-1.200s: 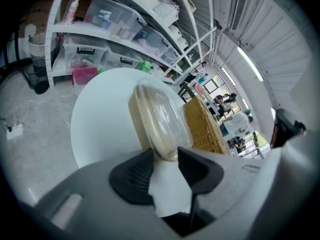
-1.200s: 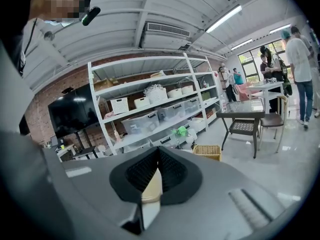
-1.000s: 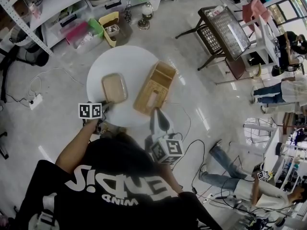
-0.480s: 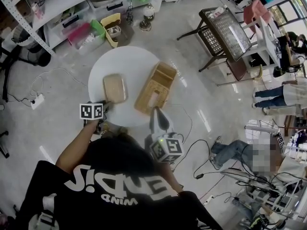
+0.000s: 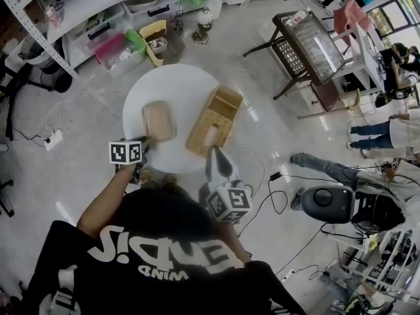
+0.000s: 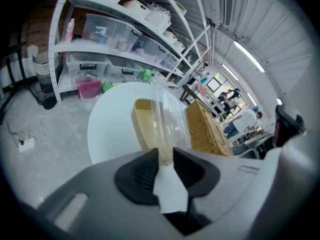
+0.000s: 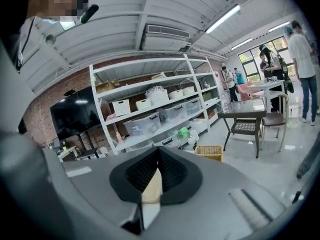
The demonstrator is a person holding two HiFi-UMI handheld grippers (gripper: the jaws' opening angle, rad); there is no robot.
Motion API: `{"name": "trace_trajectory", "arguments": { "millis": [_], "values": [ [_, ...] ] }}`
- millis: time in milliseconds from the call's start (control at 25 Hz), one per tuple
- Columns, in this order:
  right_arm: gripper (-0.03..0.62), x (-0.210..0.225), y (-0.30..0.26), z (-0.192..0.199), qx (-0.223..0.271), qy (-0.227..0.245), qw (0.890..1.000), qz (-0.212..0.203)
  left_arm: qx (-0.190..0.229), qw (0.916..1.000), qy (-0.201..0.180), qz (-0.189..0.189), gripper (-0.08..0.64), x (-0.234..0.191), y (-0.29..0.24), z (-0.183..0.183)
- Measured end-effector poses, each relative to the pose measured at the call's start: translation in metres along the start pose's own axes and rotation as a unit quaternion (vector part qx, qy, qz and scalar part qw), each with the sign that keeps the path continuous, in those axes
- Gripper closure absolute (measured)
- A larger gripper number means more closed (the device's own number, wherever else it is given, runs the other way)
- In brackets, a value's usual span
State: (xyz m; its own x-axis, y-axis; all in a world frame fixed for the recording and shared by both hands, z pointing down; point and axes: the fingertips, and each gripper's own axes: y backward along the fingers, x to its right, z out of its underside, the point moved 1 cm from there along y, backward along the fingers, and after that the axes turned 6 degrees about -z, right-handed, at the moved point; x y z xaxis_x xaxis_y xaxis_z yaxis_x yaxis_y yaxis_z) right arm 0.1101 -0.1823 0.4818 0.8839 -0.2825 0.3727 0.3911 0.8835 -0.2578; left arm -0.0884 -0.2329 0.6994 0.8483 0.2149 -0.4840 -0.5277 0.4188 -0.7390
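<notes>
L gripper [image 6: 165, 158], jaws clamped on near rim of clear lid [image 6: 170, 121], held it tipped up over tan tray [image 6: 144, 129] on round white worktop [image 5: 177, 84]. Tray's long axis ran straight away from jaws. R gripper [image 7: 159, 170], jaws together, hung farther off by wicker basket [image 5: 213, 118].

There are one round white table [image 5: 178, 84], one clear-lidded tan plastic box [image 5: 158, 121] and one long woven wicker basket [image 5: 213, 119].

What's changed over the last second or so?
The left gripper, shut on the clear lid, has tipped it up from over the tan tray to nearly on edge, baring the tray. Unchanged: the wicker basket on the round table, and the right gripper shut.
</notes>
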Motion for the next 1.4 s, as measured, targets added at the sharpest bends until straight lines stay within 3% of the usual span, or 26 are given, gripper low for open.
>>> {"name": "trace_trajectory", "arguments": {
  "millis": [480, 840, 1000, 1160, 1400],
  "values": [
    [0.592, -0.003, 0.019, -0.003, 0.011, 0.002, 1.000, 0.006, 0.036, 0.9984, 0.011, 0.043, 0.517, 0.024, 0.017, -0.016],
    [0.592, -0.001, 0.036, 0.000, 0.019, 0.001, 1.000, 0.011, 0.111, 0.9926, -0.030, 0.040, 0.518, 0.052, 0.039, -0.055],
    [0.592, -0.002, 0.040, -0.002, 0.022, 0.002, 1.000, 0.007, 0.167, 0.9836, -0.052, 0.045, 0.518, 0.073, 0.068, -0.091],
    [0.592, -0.002, 0.043, -0.005, 0.022, 0.007, 1.000, 0.002, 0.229, 0.9688, -0.081, 0.048, 0.518, 0.098, 0.110, -0.121],
    [0.592, -0.007, 0.040, -0.008, 0.021, 0.014, 0.999, -0.025, 0.292, 0.9475, -0.127, 0.034, 0.518, 0.125, 0.168, -0.121]
  ]
}}
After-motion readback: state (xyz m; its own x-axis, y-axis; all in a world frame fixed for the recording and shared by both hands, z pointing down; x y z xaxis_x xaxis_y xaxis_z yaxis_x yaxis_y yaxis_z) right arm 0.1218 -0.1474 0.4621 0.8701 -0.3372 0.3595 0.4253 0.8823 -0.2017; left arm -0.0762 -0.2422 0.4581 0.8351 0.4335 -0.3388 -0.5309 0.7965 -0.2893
